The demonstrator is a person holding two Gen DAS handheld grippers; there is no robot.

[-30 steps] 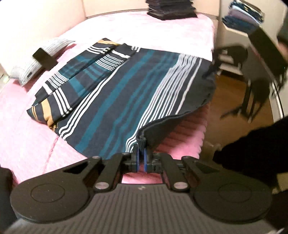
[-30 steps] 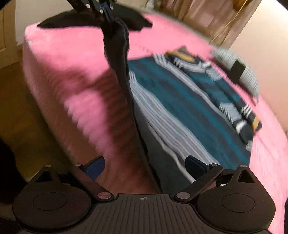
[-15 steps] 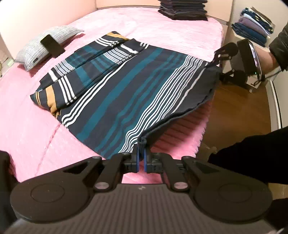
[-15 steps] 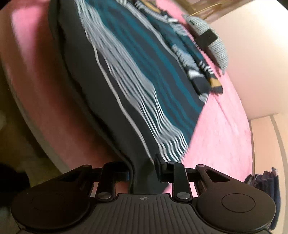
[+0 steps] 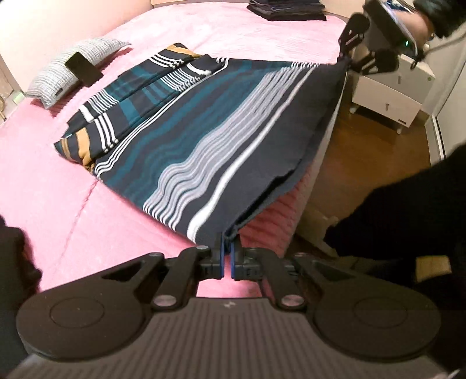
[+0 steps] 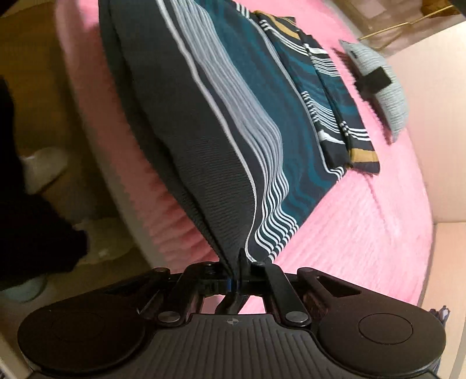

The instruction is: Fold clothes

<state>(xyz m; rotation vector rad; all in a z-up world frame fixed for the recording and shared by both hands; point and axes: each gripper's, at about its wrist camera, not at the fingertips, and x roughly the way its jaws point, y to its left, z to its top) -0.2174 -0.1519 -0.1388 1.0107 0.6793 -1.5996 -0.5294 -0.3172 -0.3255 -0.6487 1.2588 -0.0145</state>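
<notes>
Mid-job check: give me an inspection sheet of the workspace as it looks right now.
Surface: pink bed cover, bare around the garment.
Job's things: striped garment, near hem lifted off the bed edge, sleeves folded on the far side.
Clutter: grey pillow with a dark phone on it; stack of folded clothes at the far end.
Grippers: left tongs shut on one hem corner; right tongs shut on the other.
Cables: nothing seen.
Surroundings: white nightstand, wooden floor.
</notes>
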